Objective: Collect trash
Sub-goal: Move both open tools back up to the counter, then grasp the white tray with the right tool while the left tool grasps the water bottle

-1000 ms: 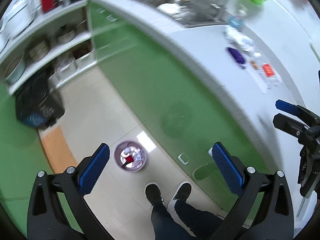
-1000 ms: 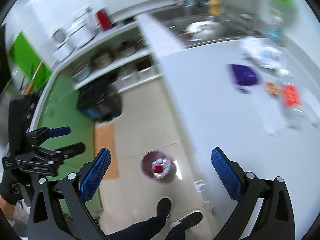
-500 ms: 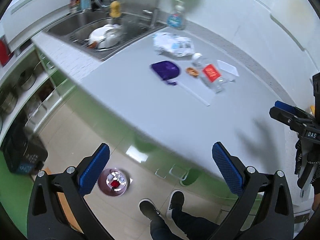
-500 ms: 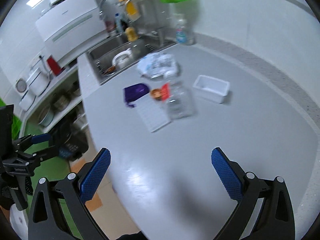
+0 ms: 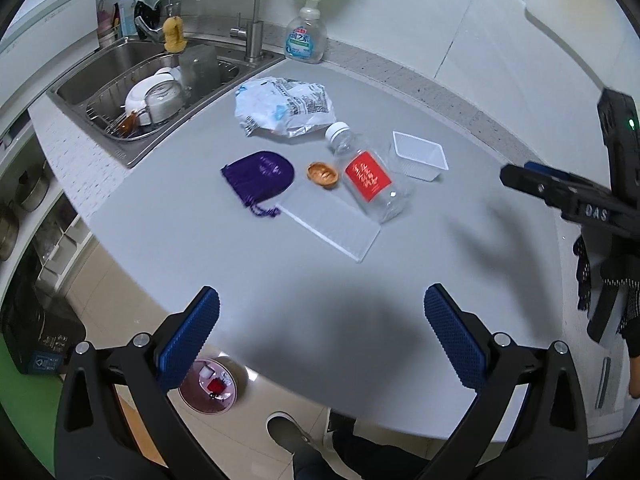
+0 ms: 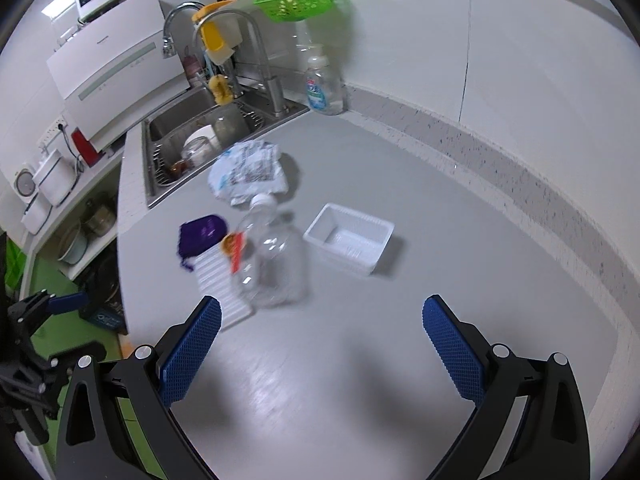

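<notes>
Trash lies grouped on the grey counter (image 5: 208,240): a crumpled white wrapper (image 5: 282,106) (image 6: 248,170), a clear plastic bottle with a red label (image 5: 366,176) (image 6: 272,260) on its side, a white plastic tray (image 5: 420,156) (image 6: 348,238), a flat ribbed white lid (image 5: 332,220) (image 6: 218,280), a purple pouch (image 5: 260,176) (image 6: 200,236) and a small orange-brown piece (image 5: 322,173) (image 6: 229,243). My left gripper (image 5: 320,336) hangs open above the counter's near edge. My right gripper (image 6: 320,344) is open too, above bare counter short of the bottle. Nothing is held.
A steel sink (image 5: 120,76) with dishes sits at the back left, a soap bottle (image 5: 305,42) behind the trash. On the floor below stands a small pink bin (image 5: 208,390) beside a person's shoes (image 5: 286,432). A black bag (image 5: 24,332) sits under the shelves.
Both grippers have swung up from facing the floor and cabinet to facing the counter, and moved closer to the trash. Both stay open.
</notes>
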Motion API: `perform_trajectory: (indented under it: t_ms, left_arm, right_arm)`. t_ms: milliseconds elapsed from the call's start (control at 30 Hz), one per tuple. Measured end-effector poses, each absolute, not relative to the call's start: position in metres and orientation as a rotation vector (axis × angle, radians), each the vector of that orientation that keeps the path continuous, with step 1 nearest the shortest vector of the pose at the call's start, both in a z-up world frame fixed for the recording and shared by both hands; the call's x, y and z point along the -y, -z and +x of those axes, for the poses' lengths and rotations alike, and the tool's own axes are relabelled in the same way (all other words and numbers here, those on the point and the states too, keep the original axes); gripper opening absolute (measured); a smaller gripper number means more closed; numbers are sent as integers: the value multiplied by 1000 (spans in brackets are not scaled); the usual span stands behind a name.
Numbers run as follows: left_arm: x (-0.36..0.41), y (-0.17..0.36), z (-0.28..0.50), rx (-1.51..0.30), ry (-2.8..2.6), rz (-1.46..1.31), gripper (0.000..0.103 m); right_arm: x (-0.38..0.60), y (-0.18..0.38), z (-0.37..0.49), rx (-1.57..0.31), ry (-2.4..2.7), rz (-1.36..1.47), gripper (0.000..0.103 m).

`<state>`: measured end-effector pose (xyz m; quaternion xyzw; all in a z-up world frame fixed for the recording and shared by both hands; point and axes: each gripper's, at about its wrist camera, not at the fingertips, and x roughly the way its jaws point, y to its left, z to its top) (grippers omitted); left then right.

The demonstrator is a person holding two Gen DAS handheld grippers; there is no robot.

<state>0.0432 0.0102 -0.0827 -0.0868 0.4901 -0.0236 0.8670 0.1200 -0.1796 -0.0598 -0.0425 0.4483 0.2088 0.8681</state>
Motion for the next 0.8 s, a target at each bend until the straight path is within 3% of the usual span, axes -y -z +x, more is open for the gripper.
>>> perform_trajectory:
  t_ms: [600, 633, 700, 800]
  left_arm:
    - [1, 117, 100, -1106, 33, -206, 100]
    - [0, 118, 100, -1108, 31, -209, 100]
    - [-3, 121, 102, -1113, 22, -217, 100]
    - [-7, 125, 103, -1119, 13, -226, 100]
  right_arm:
    - [182, 118, 228, -1091, -400, -127, 96]
    - [181, 121, 231, -1099, -402, -125, 94]
    - [180, 127, 235, -1112, -402, -123, 68]
    - [178, 136, 240, -1142, -406, -118, 57]
